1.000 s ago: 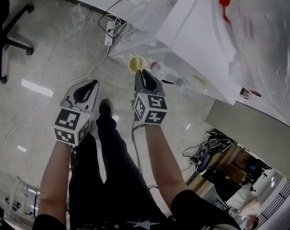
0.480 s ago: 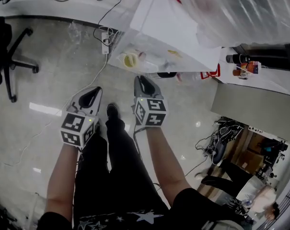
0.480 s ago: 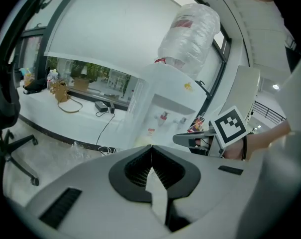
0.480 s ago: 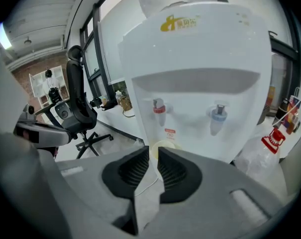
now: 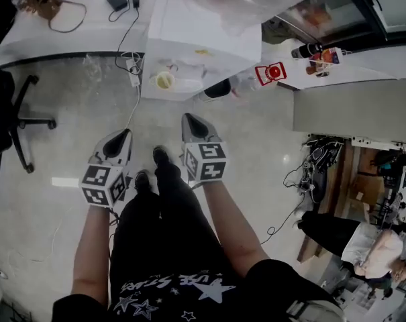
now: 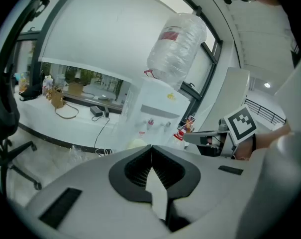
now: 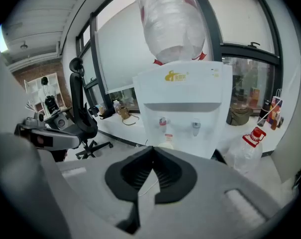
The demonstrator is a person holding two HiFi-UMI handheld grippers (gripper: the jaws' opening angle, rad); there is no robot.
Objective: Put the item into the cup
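A pale yellow paper cup [image 5: 164, 80] sits in the alcove of a white water dispenser [image 5: 203, 42], which carries a big clear bottle [image 7: 170, 21]. The same cup [image 7: 166, 144] shows just over the jaw tips in the right gripper view. My left gripper [image 5: 125, 133] and right gripper [image 5: 188, 118] hang side by side over the floor, short of the dispenser. Both are shut with nothing between the jaws. In the left gripper view my left gripper [image 6: 151, 148] points at the dispenser [image 6: 157, 111]. I see no loose item.
An empty water bottle with a red cap [image 5: 263, 76] lies on the floor right of the dispenser. A power strip and cable [image 5: 132, 79] lie to its left. A black office chair [image 5: 11, 116] stands at far left. Another person [image 5: 367, 247] is at lower right.
The view has swung, so the dispenser and cup now sit farther up the head view and more of the room shows. Both grippers stay shut, side by side.
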